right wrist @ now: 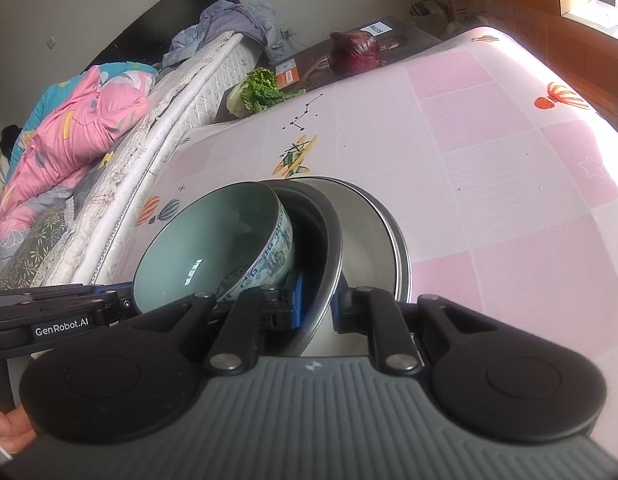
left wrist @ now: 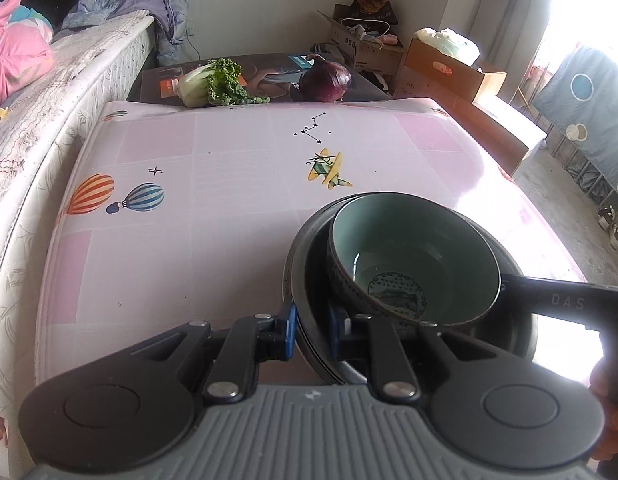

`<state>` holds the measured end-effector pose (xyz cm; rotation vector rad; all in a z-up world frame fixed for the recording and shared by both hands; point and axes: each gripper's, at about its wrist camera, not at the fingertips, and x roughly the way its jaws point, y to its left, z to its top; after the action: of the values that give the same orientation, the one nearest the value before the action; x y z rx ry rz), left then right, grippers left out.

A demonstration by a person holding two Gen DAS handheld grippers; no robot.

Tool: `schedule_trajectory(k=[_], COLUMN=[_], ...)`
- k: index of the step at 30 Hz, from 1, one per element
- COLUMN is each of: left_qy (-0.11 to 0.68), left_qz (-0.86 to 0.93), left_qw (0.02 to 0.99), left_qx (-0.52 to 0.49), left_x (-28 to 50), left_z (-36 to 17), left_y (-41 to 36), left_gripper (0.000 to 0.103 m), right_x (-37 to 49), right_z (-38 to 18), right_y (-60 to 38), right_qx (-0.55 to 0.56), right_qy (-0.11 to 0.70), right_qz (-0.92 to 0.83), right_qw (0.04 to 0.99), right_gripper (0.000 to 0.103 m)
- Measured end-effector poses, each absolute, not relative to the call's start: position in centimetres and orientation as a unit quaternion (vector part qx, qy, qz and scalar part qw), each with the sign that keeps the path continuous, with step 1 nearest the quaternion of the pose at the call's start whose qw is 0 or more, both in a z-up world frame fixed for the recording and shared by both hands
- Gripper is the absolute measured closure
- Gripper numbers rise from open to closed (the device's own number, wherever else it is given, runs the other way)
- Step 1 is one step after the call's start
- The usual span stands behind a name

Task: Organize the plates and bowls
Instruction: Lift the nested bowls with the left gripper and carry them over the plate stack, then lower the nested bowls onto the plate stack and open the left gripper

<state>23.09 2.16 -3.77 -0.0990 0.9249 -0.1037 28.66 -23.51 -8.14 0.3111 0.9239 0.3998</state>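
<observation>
A teal-glazed ceramic bowl [left wrist: 413, 256] with a blue pattern outside [right wrist: 213, 248] sits tilted inside a steel bowl [left wrist: 309, 280], which rests in or on a larger steel plate [right wrist: 369, 240] on the pink table. My left gripper [left wrist: 313, 332] is shut on the near rim of the steel bowl. My right gripper [right wrist: 317, 304] is shut on the steel bowl's rim [right wrist: 329, 248] from the other side. The right gripper's arm [left wrist: 561, 300] crosses the left wrist view.
The pink tablecloth [left wrist: 209, 208] with balloon and plane prints covers the table. A green leafy vegetable [left wrist: 217, 84] and a red onion [left wrist: 325, 80] lie on a dark box at the far edge. A bed [left wrist: 49, 92] runs along the left. Cardboard boxes [left wrist: 449, 68] stand beyond.
</observation>
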Motion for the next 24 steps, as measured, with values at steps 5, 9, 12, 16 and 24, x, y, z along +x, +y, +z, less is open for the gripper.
schedule_trajectory(k=[5,9,12,16,24], left_qy=[0.442,0.426,0.419,0.413,0.392], left_qz=[-0.052,-0.054,-0.052,-0.048,-0.046], left_qw=[0.895,0.902,0.906,0.909,0.918], left_qx=[-0.043,-0.038,-0.035,-0.034,-0.041], left_x=[23.0,22.8,22.7,22.4,20.2], left_z=[-4.0,-3.6,-3.3,-3.0,-1.5], left_y=[2.1,2.0,2.0,2.2,2.8], left_gripper=[0.087,0.087,0.084,0.074,0.04], right_x=[28.9,29.4,29.6,29.7,27.7], right_z=[-8.4,-8.2,-8.2,-7.6,-4.9], right_y=[-23.4,-23.2,-23.3,-24.1,-26.2], right_qx=[0.141,0.123,0.117,0.125,0.112], right_qy=[0.43,0.422,0.419,0.403,0.366], right_qz=[0.187,0.178,0.167,0.159,0.128], right_qw=[0.872,0.88,0.885,0.893,0.915], right_gripper=[0.09,0.088,0.085,0.072,0.049])
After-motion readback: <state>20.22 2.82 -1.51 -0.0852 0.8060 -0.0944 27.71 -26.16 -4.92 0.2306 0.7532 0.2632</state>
